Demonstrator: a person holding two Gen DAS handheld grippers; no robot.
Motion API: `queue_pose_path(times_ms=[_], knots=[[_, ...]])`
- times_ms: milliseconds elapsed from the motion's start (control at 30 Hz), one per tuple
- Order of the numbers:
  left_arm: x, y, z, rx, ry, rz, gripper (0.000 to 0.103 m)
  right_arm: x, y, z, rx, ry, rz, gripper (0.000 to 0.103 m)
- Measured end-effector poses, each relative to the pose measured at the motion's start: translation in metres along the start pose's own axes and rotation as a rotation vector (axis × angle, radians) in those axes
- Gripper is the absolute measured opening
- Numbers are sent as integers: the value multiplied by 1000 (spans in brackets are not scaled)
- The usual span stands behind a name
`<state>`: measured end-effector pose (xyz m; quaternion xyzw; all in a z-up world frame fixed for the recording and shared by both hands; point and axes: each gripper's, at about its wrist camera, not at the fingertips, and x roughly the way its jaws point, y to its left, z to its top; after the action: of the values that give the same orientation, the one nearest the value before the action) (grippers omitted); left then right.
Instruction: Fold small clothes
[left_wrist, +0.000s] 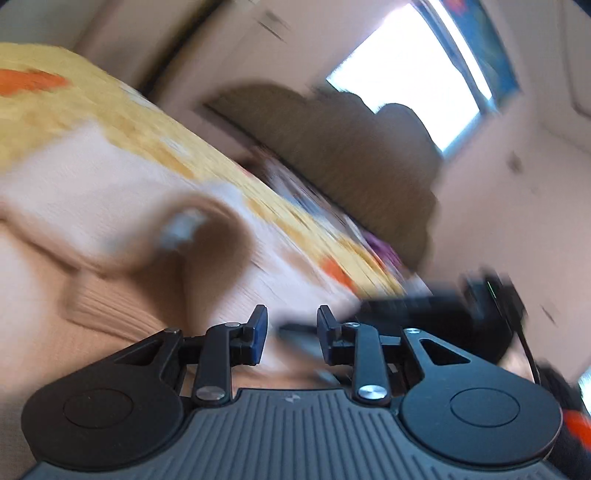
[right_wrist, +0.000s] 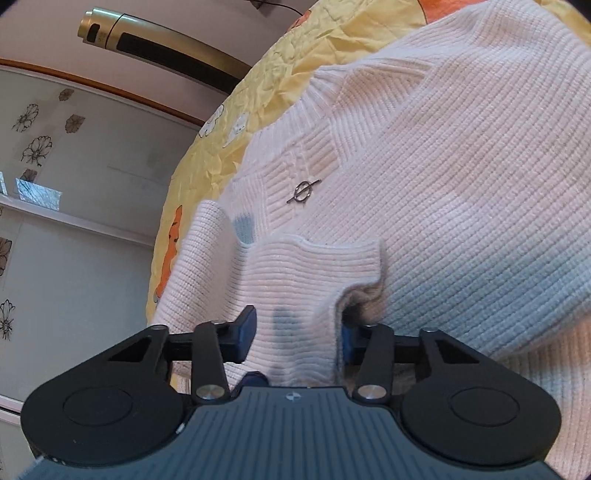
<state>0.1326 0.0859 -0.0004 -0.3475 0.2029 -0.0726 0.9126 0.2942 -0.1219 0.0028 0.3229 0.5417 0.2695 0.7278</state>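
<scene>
Closest to the lens in the right wrist view, the right claw (right_wrist: 293, 338) has a bunched fold of the pale pink knit sweater (right_wrist: 443, 177) lying between its two jaws; the left blue pad (right_wrist: 246, 334) stands a little clear of the fabric, the other pad is hidden behind the fold, so whether it truly grips cannot be told. Just beyond that fold, a small metal ring-and-bar ornament (right_wrist: 303, 191) sits on the sweater's ribbed front. The sweater lies spread on a yellow bedsheet (right_wrist: 258, 85) with orange and white prints, which shows past the sweater's left and upper edges. Farther off from the sweater stand a gold and black tower appliance (right_wrist: 162, 48) and a pale panel with flower outlines (right_wrist: 33, 147). Seen from the blurred left wrist camera, the left claw (left_wrist: 291, 334) is parted with nothing between its jaws, hovering over the sweater's collar area. Beyond the sweater lie the same yellow sheet, a brown headboard-like shape (left_wrist: 351, 155) and a bright window (left_wrist: 410, 81).
</scene>
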Motion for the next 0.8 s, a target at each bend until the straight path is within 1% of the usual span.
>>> queue_pose_path(times_ms=[33,67,100,133,167,200,233,267,300,333,367,400,433,500,533,567,600,667,700,733,767,800], knots=[[-7,10,2,-76,-59,65,29,0,-2,-1,-1,-2,-18,35],[-13,21,3,-168,-104,116,29,0,-5,-2,-2,-3,-32,23],[-19,32,2,-252,-139,146,28,-1,-8,-3,-1,-6,-30,18],[-23,41,1,-326,-156,136,28,-1,-9,-5,-3,-13,-21,17],[-26,45,0,-364,-163,120,28,-3,-11,-7,-16,-24,-24,15],[-28,42,0,-358,-170,125,29,-2,-6,-10,-45,-32,-30,8],[-29,35,-1,-326,-173,120,32,-3,0,-13,-72,-39,-39,8],[-27,29,-1,-286,-159,80,46,-3,8,-15,-103,-48,-47,9],[-24,23,-1,-249,-134,22,53,-4,18,-16,-131,-57,-41,9],[-25,17,-1,-219,-130,-16,55,-7,24,-16,-150,-66,-29,9],[-29,11,-3,-193,-155,-29,56,-11,29,-14,-163,-77,-16,9],[-33,7,-4,-170,-182,-35,57,-14,34,-12,-173,-89,-10,9],[-37,5,-4,-164,-213,-26,59,-19,36,-8,-182,-100,-6,9],[-47,11,-4,-211,-296,29,63,-32,40,1,-187,-137,10,9],[-52,18,-3,-255,-334,82,74,-41,42,6,-184,-162,24,9],[-54,25,-2,-301,-358,130,80,-54,41,13,-184,-191,39,9],[-55,32,-1,-345,-368,178,80,-69,38,22,-182,-227,58,9],[-50,46,3,-412,-329,278,79,-98,33,34,-167,-301,90,9],[-45,53,4,-429,-307,287,79,-110,26,39,-153,-330,93,10],[-44,51,5,-405,-301,295,79,-118,18,43,-139,-344,87,9],[-42,48,6,-382,-295,298,80,-122,6,48,-117,-347,64,9],[-40,47,7,-366,-289,291,80,-121,-10,51,-91,-337,21,9]])
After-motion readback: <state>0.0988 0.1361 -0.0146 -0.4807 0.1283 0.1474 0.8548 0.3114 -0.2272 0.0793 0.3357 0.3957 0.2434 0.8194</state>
